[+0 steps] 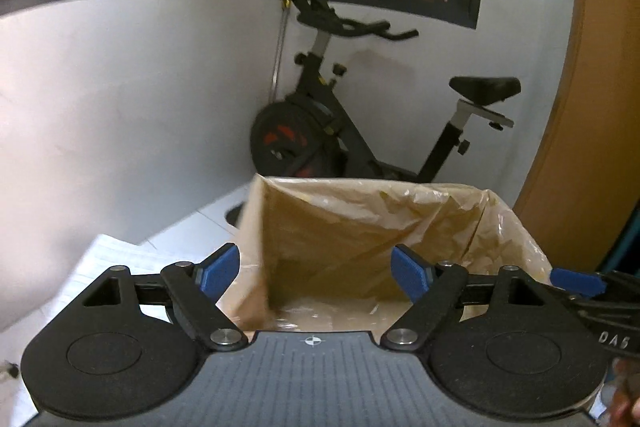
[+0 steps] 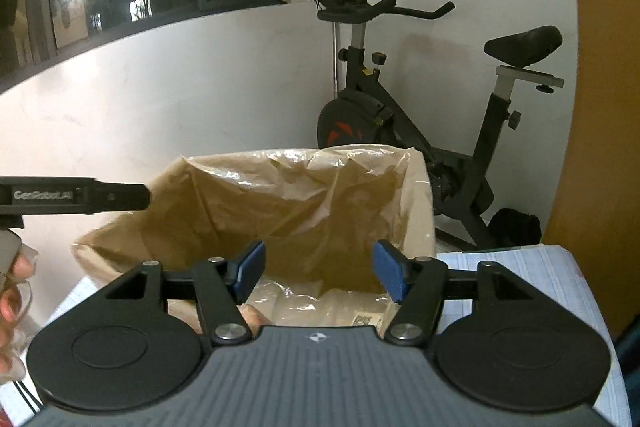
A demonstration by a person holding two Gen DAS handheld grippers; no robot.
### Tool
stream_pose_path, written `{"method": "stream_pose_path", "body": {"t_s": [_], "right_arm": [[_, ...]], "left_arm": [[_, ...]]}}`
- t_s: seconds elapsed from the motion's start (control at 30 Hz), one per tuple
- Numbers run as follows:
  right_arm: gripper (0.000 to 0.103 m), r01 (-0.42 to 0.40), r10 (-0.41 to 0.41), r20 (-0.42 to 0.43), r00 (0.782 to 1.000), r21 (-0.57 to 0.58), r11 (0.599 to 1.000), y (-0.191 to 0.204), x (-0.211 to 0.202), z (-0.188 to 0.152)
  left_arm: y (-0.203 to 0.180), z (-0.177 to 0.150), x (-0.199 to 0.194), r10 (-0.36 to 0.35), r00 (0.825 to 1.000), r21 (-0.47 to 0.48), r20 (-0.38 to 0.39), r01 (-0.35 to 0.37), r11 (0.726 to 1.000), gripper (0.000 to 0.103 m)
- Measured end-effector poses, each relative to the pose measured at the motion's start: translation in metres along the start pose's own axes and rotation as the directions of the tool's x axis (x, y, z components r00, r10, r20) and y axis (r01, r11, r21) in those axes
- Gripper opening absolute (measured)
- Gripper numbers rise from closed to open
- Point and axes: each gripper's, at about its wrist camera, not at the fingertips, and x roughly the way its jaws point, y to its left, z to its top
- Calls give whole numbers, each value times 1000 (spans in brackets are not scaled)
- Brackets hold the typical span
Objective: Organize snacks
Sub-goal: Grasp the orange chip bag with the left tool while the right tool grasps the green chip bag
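Over the lined box [image 2: 280,195] at the table's [image 2: 520,267] edge, I'm hovering the left gripper [image 1: 316,273] and the right gripper [image 2: 320,273], jaws wide apart, empty; next, probably locating snacks.

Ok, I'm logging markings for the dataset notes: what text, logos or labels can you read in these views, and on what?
"GenRobot.AI": on the left gripper's black side bar, at the left edge of the right wrist view; slightly blurred.
"DAS": white letters on the right gripper's body, at the right edge of the left wrist view; cut off.
Label in the lined box: print too small to read.
Exercise bike: red mark, no legible words.
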Motion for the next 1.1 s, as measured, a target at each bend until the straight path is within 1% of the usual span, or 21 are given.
{"method": "stream_pose_path", "body": {"t_s": [0.1, 0.23, 0.33, 0.43, 0.6, 0.7, 0.77, 0.87, 0.93, 1.0, 1.07, 1.1], "right_arm": [[63, -7, 7, 16, 1000, 19, 1000, 1, -25, 0], [63, -25, 23, 45, 999, 24, 999, 6, -59, -3], [66, -36, 36, 46, 998, -3, 999, 14, -77, -7], [67, -45, 46, 44, 998, -20, 999, 19, -88, -12], [68, -91, 90, 54, 994, 13, 996, 20, -101, -21], [71, -110, 108, 63, 992, 25, 994, 18, -109, -28], [75, -117, 115, 71, 991, 24, 993, 16, -114, -36], [77, -114, 112, 78, 991, 23, 993, 16, -119, -53], [77, -105, 103, 73, 992, 27, 994, 15, -119, -66], [77, -91, 88, 66, 994, 44, 995, 14, -119, -81], [77, -80, 77, 55, 996, 72, 994, 12, -117, -94], [77, -72, 68, 45, 997, 87, 994, 11, -114, -102]], "left_arm": [[9, 2, -32, -3, 1000, -5, 31, 3, 1000, 85], [24, -3, -72, -25, 998, -19, 60, 26, 999, 85], [34, -10, -88, -21, 999, -24, 46, 22, 999, 85], [46, -16, -100, -18, 999, -51, 37, 20, 998, 85], [62, -19, -123, 11, 999, -73, 37, -8, 997, 85], [67, -28, -137, 20, 999, -81, 38, -17, 997, 85], [70, -43, -144, 31, 999, -110, 27, -28, 994, 87], [77, -80, -144, 34, 999, -162, -8, -35, 986, 88], [81, -110, -136, 48, 997, -185, -64, -59, 981, 88], [82, -141, -122, 33, 992, -203, -118, -57, 977, 88], [83, -165, -112, 28, 988, -213, -150, -60, 975, 88], [80, -177, -104, 20, 986, -203, -164, -53, 978, 88]]}}
